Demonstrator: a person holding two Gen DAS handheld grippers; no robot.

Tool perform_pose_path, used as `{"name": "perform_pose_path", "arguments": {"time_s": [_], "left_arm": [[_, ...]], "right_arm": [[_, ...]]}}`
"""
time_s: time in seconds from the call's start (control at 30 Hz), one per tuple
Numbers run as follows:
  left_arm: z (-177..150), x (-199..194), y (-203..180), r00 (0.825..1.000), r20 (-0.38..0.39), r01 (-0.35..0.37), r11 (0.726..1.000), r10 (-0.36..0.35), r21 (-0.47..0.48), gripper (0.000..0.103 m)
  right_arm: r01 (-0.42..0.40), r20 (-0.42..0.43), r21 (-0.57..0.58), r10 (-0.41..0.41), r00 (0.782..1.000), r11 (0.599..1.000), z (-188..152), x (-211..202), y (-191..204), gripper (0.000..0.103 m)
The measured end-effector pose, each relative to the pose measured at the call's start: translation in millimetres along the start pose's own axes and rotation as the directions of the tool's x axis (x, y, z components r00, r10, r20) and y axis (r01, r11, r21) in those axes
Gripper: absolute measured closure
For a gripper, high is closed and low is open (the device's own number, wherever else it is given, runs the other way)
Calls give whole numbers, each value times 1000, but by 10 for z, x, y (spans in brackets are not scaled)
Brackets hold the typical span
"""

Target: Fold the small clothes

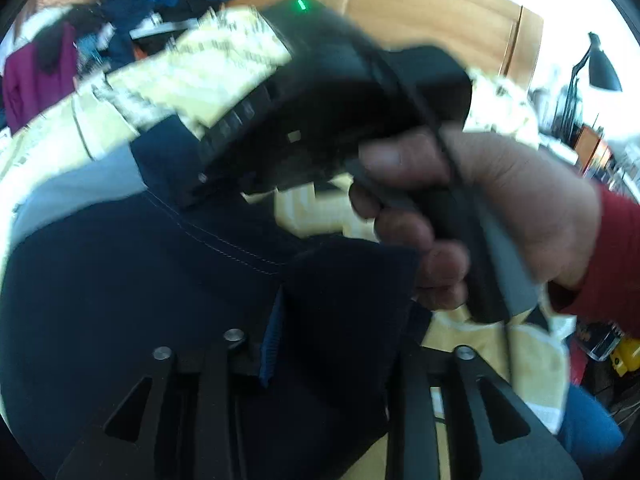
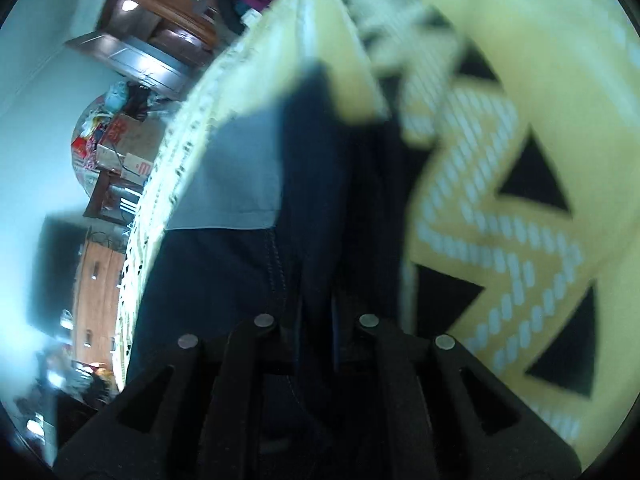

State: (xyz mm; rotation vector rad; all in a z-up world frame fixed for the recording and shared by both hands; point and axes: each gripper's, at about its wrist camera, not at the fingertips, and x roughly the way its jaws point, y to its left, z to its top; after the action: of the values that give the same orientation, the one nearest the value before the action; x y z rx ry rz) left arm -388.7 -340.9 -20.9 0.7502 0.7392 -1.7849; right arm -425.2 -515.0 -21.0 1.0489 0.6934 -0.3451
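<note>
Dark navy cloth (image 1: 168, 280) fills the lower part of the left wrist view, bunched between the fingers of the left gripper (image 1: 316, 344), which are clenched on a fold of it; a blue pad (image 1: 271, 340) shows beside the fold, and the fingertips themselves are buried in the fabric; a line of pale stitching runs across the cloth ahead of the gripper. Ahead and to the left lies a pile of clothes (image 1: 132, 4), smeared by blur; straight ahead the right gripper's body (image 1: 340, 92) crosses the view with a green light on top, its fingers hidden behind cloth; to the right a hand (image 1: 500, 216) in a red sleeve (image 1: 608, 256) grips its handle.

From the right wrist camera, the same navy garment (image 2: 240, 280) hangs just ahead, pinched in the right gripper (image 2: 318, 332), jaws drawn close around a vertical fold; a grey panel (image 2: 240, 176) of the garment sits ahead to the left; to the right spreads a yellow bedcover (image 2: 540, 92) with black triangles, out of focus; the room at far left is hard to make out.
</note>
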Motion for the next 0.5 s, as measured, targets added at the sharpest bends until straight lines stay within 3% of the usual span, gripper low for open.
{"name": "perform_pose_path", "arguments": {"time_s": [0.07, 0.13, 0.17, 0.2, 0.27, 0.33, 0.43, 0.5], "left_arm": [[-73, 182, 23, 1000, -16, -1, 1000, 1, -14, 60], [-40, 118, 1, 1000, -24, 2, 1000, -2, -13, 59], [-29, 21, -36, 1000, -28, -3, 1000, 3, -4, 59], [-59, -119, -24, 1000, -25, -8, 1000, 9, 8, 59], [-221, -544, -46, 999, 28, -22, 999, 22, 24, 56], [-472, -959, -41, 993, 80, -88, 996, 87, 10, 54], [-909, -1388, 68, 977, 113, -174, 981, 183, -88, 53], [-1133, -1479, 159, 973, 104, -188, 971, 204, -147, 53]], "right_arm": [[-36, -1, 24, 36, 999, 999, 7, -8, -22, 90], [-46, -5, 35, 46, 999, 998, -25, -86, 18, 81], [-43, -11, 27, 43, 999, 999, -72, -147, 51, 71], [-43, -19, 17, 43, 999, 999, -128, -210, 80, 61], [-35, -43, -7, 34, 999, 999, -283, -336, 124, 56], [-23, -64, -31, 21, 998, 999, -470, -439, 170, 53], [-35, -73, -34, 32, 997, 999, -713, -560, 216, 49], [-35, -68, -31, 33, 997, 999, -784, -593, 251, 43]]}}
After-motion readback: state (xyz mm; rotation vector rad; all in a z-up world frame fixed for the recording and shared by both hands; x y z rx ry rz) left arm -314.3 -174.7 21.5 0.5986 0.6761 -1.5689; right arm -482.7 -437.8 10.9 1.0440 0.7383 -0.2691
